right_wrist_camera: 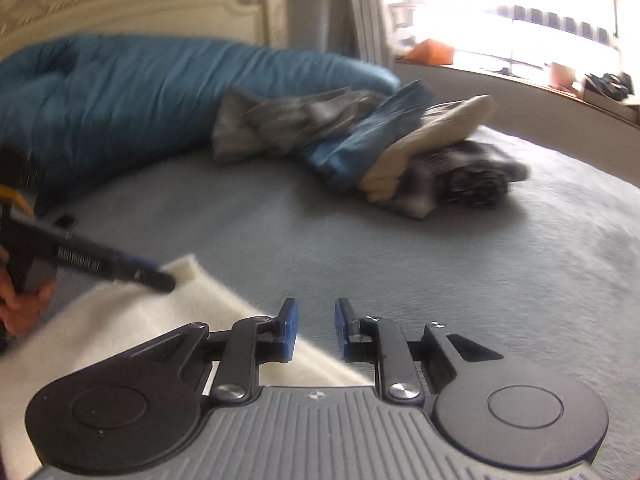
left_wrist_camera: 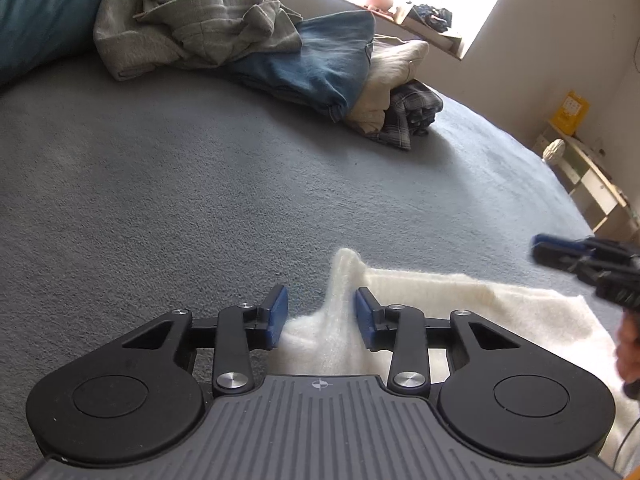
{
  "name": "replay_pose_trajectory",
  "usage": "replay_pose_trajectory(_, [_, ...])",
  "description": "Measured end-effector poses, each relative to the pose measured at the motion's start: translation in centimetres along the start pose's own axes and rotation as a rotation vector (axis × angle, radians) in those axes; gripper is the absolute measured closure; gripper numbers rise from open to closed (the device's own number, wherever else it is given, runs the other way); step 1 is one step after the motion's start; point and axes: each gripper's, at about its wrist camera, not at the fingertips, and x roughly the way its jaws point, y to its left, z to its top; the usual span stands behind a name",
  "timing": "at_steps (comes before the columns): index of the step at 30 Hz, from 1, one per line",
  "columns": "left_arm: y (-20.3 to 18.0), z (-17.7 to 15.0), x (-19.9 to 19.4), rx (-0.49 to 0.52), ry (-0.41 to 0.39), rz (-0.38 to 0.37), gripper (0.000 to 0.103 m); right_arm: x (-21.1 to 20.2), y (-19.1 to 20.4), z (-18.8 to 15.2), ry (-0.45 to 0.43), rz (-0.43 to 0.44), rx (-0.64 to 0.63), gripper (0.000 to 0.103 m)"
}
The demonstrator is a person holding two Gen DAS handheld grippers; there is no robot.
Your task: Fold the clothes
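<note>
Scene: We work on a bed (left_wrist_camera: 168,184) covered in grey-blue fabric, with a white fleecy garment (left_wrist_camera: 460,304) spread flat at its near edge, at 6 o'clock in both wrist views.

Left gripper (left_wrist_camera: 321,314): Our jaws stand spread, one blue pad either side of a raised peak of the white garment's corner. The cloth rises between the pads, but we judge it not yet pinched.

Right gripper (right_wrist_camera: 316,330): Our jaws are spread with nothing between them, hovering over the garment's long edge where white cloth meets the bed. In the left view this tool shows at 3 o'clock, blurred.

Waiting pile (left_wrist_camera: 260,52): At 12 o'clock, well apart from the white piece, lie a grey knit top (left_wrist_camera: 188,32), blue jeans (left_wrist_camera: 320,64), a cream item (left_wrist_camera: 388,80) and a dark plaid piece (left_wrist_camera: 412,116), heaped against a teal duvet (right_wrist_camera: 120,96). We cannot tell which of these are already folded.

Step in hand: We judge this the taking-hold stage of a fold on the white garment, the left tool poised at a corner, the right nearing the edge.

Next move: The left jaws need to close on the peaked corner; the right must settle on a matching point along the same edge, so both can lift and carry it across evenly.

Risk: The fleece looks thick and soft, so a shallow pinch could slip.
</note>
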Motion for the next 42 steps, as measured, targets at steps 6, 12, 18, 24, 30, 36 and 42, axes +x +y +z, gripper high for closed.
replay_pose_trajectory(6, [-1.7,0.8,-1.2,0.087,-0.101,0.069,0.065,-3.0,-1.4,-1.3,0.057,-0.017,-0.122,0.082])
replay_pose_trajectory(12, [-6.1,0.9,0.2,0.255,-0.059,-0.029,0.065,-1.5,1.2,-2.8,0.13,0.032,-0.345,0.082])
replay_pose_trajectory(18, [-9.8,-0.8,2.8,0.443,0.008,-0.079,0.065,1.2,1.9,-3.0,0.198,0.065,-0.467,0.082])
replay_pose_trajectory(24, [-10.7,-1.9,3.9,0.521,0.017,-0.052,0.065,2.3,2.1,-3.4,0.244,0.081,-0.518,0.087])
replay_pose_trajectory(30, [-10.6,-2.0,4.0,0.516,0.009,-0.056,0.065,1.6,2.3,-3.4,0.196,0.062,-0.49,0.101])
replay_pose_trajectory(36, [-10.8,-2.4,3.8,0.503,-0.003,-0.049,0.065,0.8,2.4,-3.1,0.127,-0.028,-0.463,0.101])
replay_pose_trajectory(42, [-11.4,-2.5,3.3,0.52,-0.029,-0.029,0.065,2.7,2.7,-5.0,0.15,-0.088,-0.45,0.101])
